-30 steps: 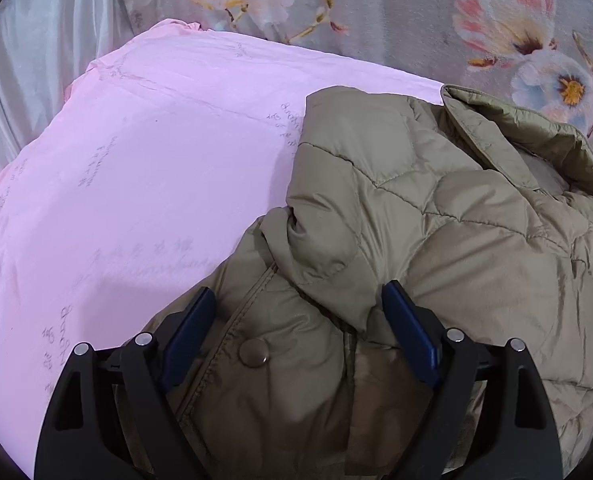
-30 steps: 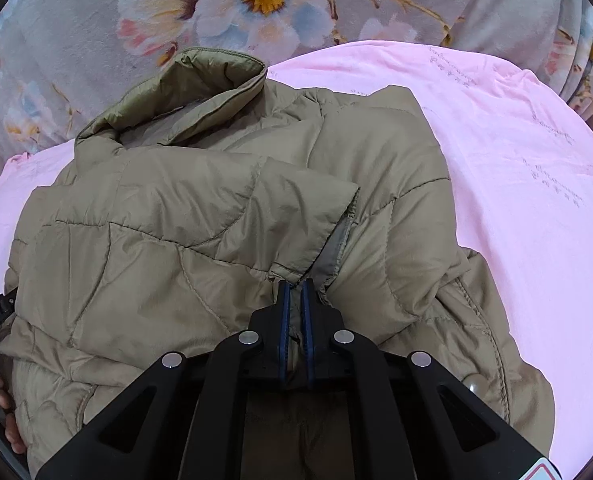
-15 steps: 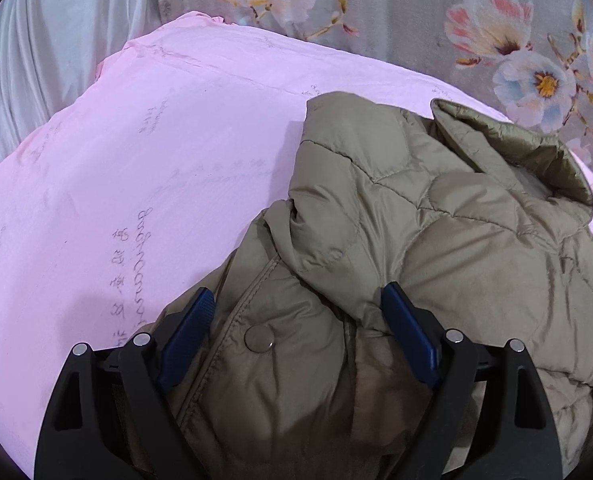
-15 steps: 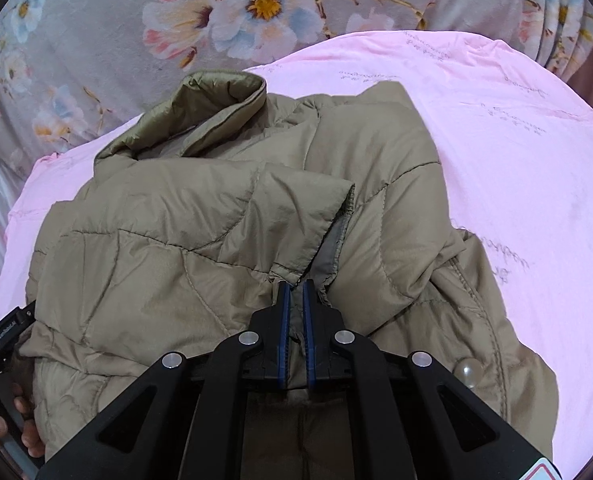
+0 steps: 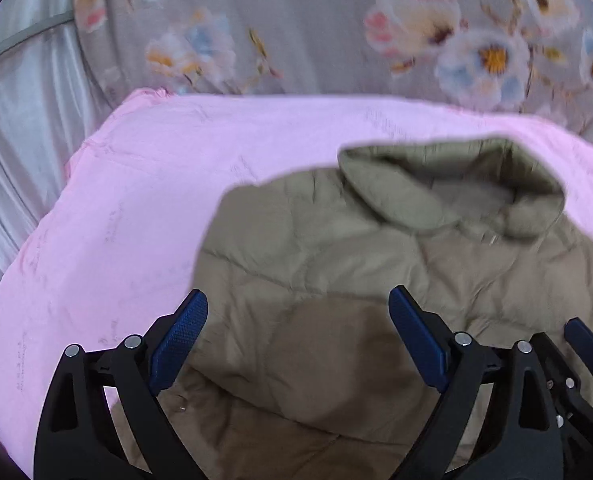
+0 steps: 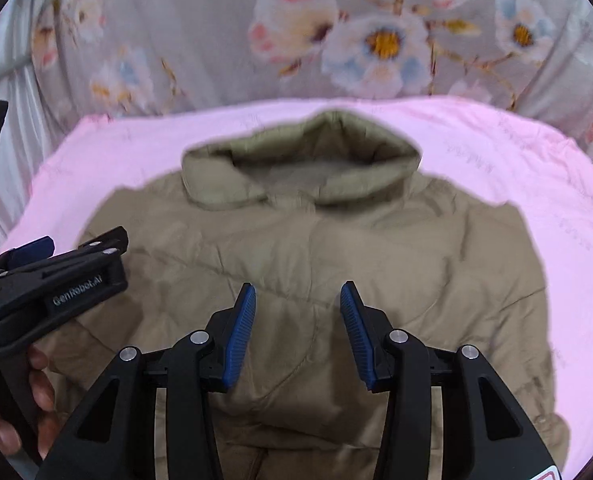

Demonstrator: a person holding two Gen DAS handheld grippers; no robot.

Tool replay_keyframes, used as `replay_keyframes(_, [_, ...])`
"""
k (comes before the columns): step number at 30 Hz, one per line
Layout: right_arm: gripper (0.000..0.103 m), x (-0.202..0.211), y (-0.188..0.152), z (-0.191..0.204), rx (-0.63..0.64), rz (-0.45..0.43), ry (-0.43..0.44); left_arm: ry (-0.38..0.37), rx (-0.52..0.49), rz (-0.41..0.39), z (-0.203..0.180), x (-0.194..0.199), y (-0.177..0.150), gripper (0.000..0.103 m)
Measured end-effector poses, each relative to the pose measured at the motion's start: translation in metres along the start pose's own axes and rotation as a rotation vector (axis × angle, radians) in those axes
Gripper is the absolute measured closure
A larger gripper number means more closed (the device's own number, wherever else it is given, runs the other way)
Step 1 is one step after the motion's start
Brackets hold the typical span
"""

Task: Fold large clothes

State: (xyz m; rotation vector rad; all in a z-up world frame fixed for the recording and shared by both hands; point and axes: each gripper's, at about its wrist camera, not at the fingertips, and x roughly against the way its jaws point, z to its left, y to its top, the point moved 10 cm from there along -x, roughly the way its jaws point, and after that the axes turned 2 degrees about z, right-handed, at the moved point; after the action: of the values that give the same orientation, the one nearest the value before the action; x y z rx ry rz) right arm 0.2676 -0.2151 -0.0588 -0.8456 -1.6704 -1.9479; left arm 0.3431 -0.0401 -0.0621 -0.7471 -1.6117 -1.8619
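Released by the just-opened right tongs [image 6: 298, 330], jacket [image 6: 336, 264] lies collar [image 6: 300, 152] away; left tongs [image 5: 296, 340] wide, empty.

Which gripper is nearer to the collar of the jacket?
Roughly equal. The right gripper faces the collar straight on; the left gripper is off to the collar's left. Both hover over the jacket.
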Motion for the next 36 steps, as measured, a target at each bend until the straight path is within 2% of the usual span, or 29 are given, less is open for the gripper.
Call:
replay_keyframes(3, [0.058,-0.016,-0.013,-0.003,-0.012,0.020,0.005,-0.018,0.015,0.040,0.000,-0.028,-0.027,0.010])
replay_keyframes(6, [0.058,-0.019,-0.018,-0.003,-0.016,0.023,0.007,-0.014,0.028,0.038,0.002,-0.033,-0.031,0.006])
replay_keyframes(16, [0.053,-0.018,-0.018,-0.007,-0.045,0.040,0.062,0.005,0.012,0.038,0.001,-0.031,-0.030,0.006])
replay_keyframes(19, [0.052,0.000,-0.006,-0.016,-0.116,0.029,0.137,-0.064,0.035,0.046,0.006,-0.018,-0.021,0.007])
replay_keyframes(22, [0.051,0.023,0.021,-0.036,-0.218,-0.016,0.208,-0.138,0.109,0.002,0.016,0.002,0.008,0.007])
replay_keyframes(24, [0.050,0.027,0.042,-0.049,-0.303,-0.020,0.257,-0.208,0.159,0.010,0.014,0.002,0.036,0.006])
replay_keyframes(26, [0.050,0.019,0.059,-0.059,-0.360,-0.018,0.292,-0.269,0.191,0.053,0.007,-0.013,0.054,0.006])
replay_keyframes(29, [0.049,-0.002,0.081,-0.070,-0.411,-0.013,0.296,-0.306,0.231,0.143,-0.008,-0.047,0.063,0.007])
replay_keyframes(31, [0.049,-0.016,0.088,-0.074,-0.448,0.008,0.304,-0.320,0.247,0.200,-0.020,-0.070,0.061,0.011])
replay_keyframes(32, [0.051,-0.024,0.089,-0.076,-0.471,0.023,0.309,-0.328,0.247,0.213,-0.025,-0.075,0.059,0.012])
replay_keyframes(33, [0.058,-0.033,0.089,-0.078,-0.496,0.038,0.311,-0.313,0.239,0.226,-0.030,-0.084,0.056,0.014])
replay_keyframes(34, [0.077,-0.043,0.087,-0.081,-0.513,0.055,0.305,-0.283,0.224,0.219,-0.033,-0.088,0.055,0.014])
replay_keyframes(36, [0.091,-0.058,0.081,-0.083,-0.496,0.097,0.268,-0.208,0.150,0.186,-0.041,-0.094,0.050,0.014])
